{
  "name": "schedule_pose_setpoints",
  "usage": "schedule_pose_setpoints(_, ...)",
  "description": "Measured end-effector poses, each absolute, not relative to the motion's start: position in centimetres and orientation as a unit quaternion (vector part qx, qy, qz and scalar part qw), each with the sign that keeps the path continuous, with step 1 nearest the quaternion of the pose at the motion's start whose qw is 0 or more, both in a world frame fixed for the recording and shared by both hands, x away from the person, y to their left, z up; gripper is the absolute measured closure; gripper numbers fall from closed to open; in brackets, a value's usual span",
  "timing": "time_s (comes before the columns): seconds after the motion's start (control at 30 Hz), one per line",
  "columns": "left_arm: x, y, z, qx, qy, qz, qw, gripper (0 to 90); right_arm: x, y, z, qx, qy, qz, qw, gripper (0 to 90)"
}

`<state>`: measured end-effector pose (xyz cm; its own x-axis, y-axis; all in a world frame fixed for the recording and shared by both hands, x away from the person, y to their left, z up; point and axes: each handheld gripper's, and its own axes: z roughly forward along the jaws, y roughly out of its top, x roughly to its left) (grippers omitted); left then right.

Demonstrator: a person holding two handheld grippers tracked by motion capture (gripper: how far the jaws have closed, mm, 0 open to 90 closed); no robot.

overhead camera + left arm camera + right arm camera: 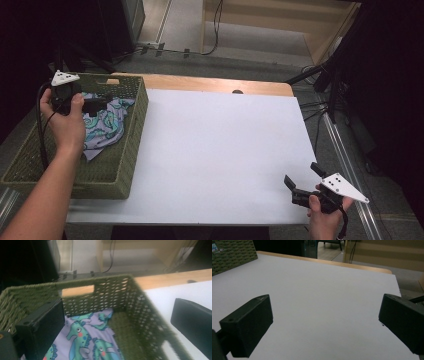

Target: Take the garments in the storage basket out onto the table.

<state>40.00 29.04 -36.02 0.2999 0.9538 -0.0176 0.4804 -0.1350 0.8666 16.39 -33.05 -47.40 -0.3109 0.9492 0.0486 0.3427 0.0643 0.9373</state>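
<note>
A green woven basket (pixel 131 150) stands at the table's left edge, and in it lies a lilac cloth (pixel 105 125) printed with teal creatures. A hand holds my left gripper (pixel 102 100) over the basket's far left part, above the cloth, with the jaws wide apart and nothing between them. In the left gripper view the cloth (pixel 85 340) lies below the open left gripper (pixel 115 310), with the basket's far wall (pixel 100 287) behind. My right gripper (pixel 301 174) hovers open over the table's near right corner. Bare white surface lies under the open right gripper (pixel 324 306).
A white sheet (pixel 220 150) covers most of the wooden table (pixel 220 84). The basket's corner (pixel 232 255) is at the far left of the right gripper view. Cables and dark stands are on the floor behind and to the right of the table.
</note>
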Motion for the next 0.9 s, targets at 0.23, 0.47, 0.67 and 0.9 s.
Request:
schedule_pose_setpoints(0.23, 42.1, 30.3, -36.9, 0.691, 0.543, 0.274, 0.391, 0.0, 16.4, -33.2, -47.5, 0.493, 0.656, 0.475, 0.318, 0.0)
schedule_pose_setpoints(0.47, 43.6, 31.2, -38.0, 0.695, 0.56, 0.265, 0.364, 0.0, 16.5, -33.3, -47.5, 0.493, 0.655, 0.475, 0.32, 0.0)
schedule_pose_setpoints(0.67, 44.6, 31.5, -39.6, 0.703, 0.575, 0.244, 0.342, 0.0, 16.5, -33.3, -47.6, 0.494, 0.656, 0.474, 0.318, 0.0)
schedule_pose_setpoints(0.9, 45.5, 31.9, -41.6, 0.71, 0.594, 0.208, 0.315, 0.0, 16.5, -33.3, -47.7, 0.496, 0.656, 0.473, 0.317, 0.0)
